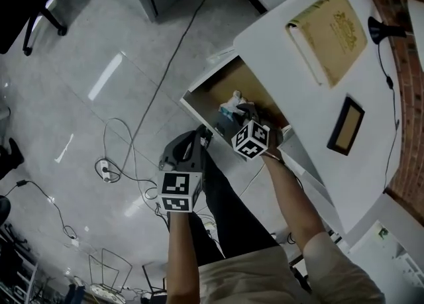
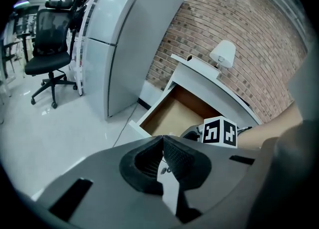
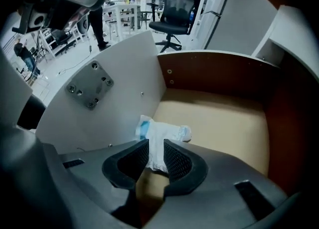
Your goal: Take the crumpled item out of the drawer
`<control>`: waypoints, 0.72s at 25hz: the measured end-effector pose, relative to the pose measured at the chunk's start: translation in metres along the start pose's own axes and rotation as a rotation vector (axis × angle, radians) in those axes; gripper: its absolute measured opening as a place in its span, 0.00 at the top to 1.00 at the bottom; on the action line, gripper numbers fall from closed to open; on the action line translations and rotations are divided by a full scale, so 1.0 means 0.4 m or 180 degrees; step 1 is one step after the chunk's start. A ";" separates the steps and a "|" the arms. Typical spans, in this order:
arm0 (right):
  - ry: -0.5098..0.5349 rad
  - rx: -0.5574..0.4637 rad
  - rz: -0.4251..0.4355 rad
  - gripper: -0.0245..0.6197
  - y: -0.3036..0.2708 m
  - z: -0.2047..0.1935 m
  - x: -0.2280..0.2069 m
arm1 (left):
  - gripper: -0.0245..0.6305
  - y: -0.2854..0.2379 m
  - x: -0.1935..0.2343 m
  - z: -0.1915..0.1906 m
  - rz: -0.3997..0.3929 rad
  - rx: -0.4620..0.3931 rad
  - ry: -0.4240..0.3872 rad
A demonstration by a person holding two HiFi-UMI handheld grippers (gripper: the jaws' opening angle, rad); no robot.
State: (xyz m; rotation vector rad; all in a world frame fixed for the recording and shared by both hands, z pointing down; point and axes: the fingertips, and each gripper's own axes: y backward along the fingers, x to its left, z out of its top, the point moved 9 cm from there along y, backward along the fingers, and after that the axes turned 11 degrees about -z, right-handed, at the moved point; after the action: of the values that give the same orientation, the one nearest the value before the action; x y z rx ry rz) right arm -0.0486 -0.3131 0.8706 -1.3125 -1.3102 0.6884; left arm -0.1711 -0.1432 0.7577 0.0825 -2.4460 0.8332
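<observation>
The right hand-held gripper (image 3: pixel 157 152) pinches the crumpled item (image 3: pixel 165 133) between its jaws inside the drawer (image 3: pixel 227 123).

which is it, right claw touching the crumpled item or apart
Touching: the right gripper view shows the right claw pinching the crumpled item between both pads.

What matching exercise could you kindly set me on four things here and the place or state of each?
Things:
1. left hand-held gripper
2. right hand-held gripper
3. book
4. drawer

Places or states:
A. pulled open
B. lies on the white desktop
C. shut on the crumpled item
D. shut on nothing, outside the drawer

Pairs: 1-D, 2-C, 3-B, 4-A.
</observation>
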 end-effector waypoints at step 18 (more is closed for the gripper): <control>0.0631 0.0188 -0.0028 0.89 -0.046 0.011 0.021 | 0.94 0.022 -0.027 -0.027 -0.0045 0.0091 -0.0069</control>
State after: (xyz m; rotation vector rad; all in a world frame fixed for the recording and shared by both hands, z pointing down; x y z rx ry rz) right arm -0.0564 -0.3079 0.8893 -1.2920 -1.1269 0.5710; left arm -0.1588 -0.1312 0.7542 0.1198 -2.4511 0.8656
